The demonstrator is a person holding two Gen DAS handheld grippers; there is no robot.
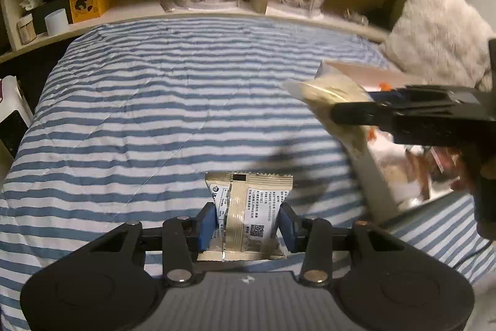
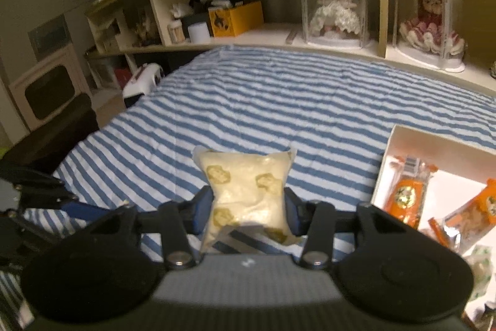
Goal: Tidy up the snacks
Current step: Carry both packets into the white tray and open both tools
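You're holding a snack in each claw, both raised over the striped bed point(image 1: 173, 101).

Left claw point(image 1: 247, 222): blue pads point(image 1: 207, 222) are pinching a beige printed packet point(image 1: 249, 216) from both sides, back seam and QR code facing the camera. Jaws are closed down to the packet's width. It's hanging above the bed's near edge, not touching the cover.

Right claw point(image 2: 248, 211): closed to pouch width on a pale pouch with tan blobs point(image 2: 246, 194), squeezed at its waist. It's sitting above the bed just beside the left wall of the white box point(image 2: 434, 141).

The box is resting on the bed's right side, near the near edge. Inside it, two orange snack packs point(image 2: 406, 197) are lying against the left wall and middle; more wrappers toward its near corner are too blurred to identify.

In the left wrist view your right claw point(image 1: 338, 110) is showing blurred, with the pouch over the box's left rim.

Shelf point(image 2: 341, 45) along the bed's far edge is carrying two cased dolls point(image 2: 333, 5).
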